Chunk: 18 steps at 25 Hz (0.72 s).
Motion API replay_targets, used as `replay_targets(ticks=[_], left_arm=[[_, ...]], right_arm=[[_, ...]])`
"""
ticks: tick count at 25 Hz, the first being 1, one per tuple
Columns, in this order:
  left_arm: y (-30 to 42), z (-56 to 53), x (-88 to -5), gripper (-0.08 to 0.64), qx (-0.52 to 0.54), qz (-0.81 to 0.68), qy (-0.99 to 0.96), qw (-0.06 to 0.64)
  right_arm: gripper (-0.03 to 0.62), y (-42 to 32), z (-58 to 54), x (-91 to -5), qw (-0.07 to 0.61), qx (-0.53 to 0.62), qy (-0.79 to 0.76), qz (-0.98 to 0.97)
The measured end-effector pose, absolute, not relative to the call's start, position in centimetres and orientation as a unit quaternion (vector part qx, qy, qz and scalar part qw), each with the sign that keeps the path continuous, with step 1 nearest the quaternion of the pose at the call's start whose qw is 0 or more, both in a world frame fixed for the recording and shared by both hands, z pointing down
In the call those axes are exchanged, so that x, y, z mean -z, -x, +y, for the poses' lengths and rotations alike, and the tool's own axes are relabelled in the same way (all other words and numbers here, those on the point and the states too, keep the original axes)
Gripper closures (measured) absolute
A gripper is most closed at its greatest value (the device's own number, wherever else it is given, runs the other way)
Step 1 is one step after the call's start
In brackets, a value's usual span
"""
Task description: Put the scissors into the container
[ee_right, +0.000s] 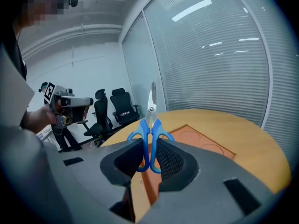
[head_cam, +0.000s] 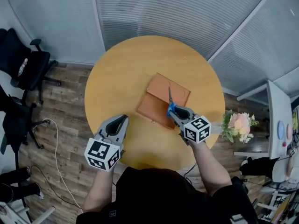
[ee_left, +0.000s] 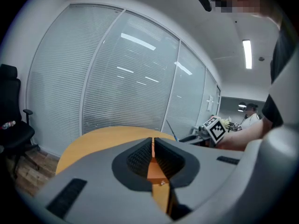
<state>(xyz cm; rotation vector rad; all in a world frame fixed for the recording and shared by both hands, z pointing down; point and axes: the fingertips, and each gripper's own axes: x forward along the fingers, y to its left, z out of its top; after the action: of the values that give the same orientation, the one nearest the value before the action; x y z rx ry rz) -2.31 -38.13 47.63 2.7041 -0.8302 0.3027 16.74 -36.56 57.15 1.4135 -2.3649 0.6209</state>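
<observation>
**Scissors held by the handles over the open container**

The right gripper (ee_right: 149, 146) has its jaws pinching the scissors (ee_right: 150, 125) by the blue handle loops. The blades are closed and point away from the jaws. Holding them by the handles probably keeps the thin blades free, so they can go in first and the pair can be laid flat.

In the head view the scissors hang over the flat brown container (head_cam: 154, 107), which lies open near the middle of the round wooden surface (head_cam: 121, 73). Whether the blade tip already touches it is not clear.

The left gripper (head_cam: 121, 120) is over the near left edge, well apart from the container. Its jaws are pressed together on nothing (only a thin slit shows). It seems parked out of the way, since one hand is enough here.
</observation>
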Motion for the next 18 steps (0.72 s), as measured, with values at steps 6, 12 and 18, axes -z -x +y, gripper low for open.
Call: replay_targets(ticks=[6, 12, 18], left_arm=[[2.1, -37.7, -48.6, 0.534, -0.116, -0.301, -0.933, 0.160], [3.0, -37.3, -49.4, 0.534, -0.122, -0.320, -0.924, 0.171], [3.8, -36.7, -49.9, 0.534, -0.119, -0.331, -0.919, 0.180]], right_arm=[[0.492, -16.4, -37.7, -63.6, 0.225, -0.253, -0.460, -0.821], [0.492, -16.5, -38.0, -68.6, 0.310, -0.272, -0.441, -0.797], [0.492, -16.2, -37.7, -71.4, 0.396, -0.282, -0.415, -0.769]])
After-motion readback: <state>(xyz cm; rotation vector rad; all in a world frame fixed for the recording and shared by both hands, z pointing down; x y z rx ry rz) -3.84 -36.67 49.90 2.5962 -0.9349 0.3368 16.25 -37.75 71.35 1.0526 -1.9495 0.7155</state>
